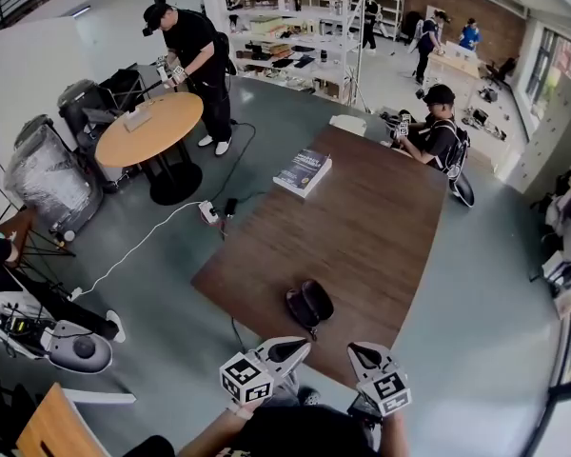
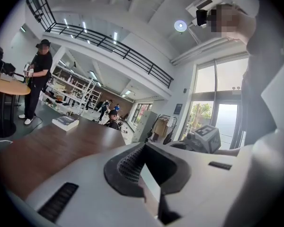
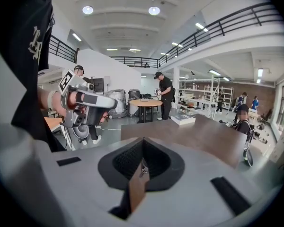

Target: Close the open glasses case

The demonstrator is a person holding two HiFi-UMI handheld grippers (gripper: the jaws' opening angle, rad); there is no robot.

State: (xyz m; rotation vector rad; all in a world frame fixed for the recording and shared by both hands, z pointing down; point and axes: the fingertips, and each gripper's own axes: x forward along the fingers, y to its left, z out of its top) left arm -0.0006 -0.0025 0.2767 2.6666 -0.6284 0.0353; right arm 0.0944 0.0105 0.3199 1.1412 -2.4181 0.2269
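Well, nothing of the closing is done here. The long brown tabletop (image 1: 362,227) fills the middle of the head view, with a blue book (image 1: 303,171) at its far left corner, well apart from everything else. Nearer in, the person holds both tools just off the near edge. The left gripper (image 1: 295,349) and the right gripper (image 1: 362,354) hover side by side, tips aimed at the tabletop. Each one's own view shows its jaws pressed together with nothing between them, so both are clenched and empty. And there's the small one, the glasses case (image 1: 309,305), dark, lying flat near that near edge, just ahead of the two tips. It looks spread into its two halves, so open, though it is small in the picture. Neither gripper touches it. By the look of things the whole job lies ahead: reach in, catch the lid half, fold it onto the base and press it home.
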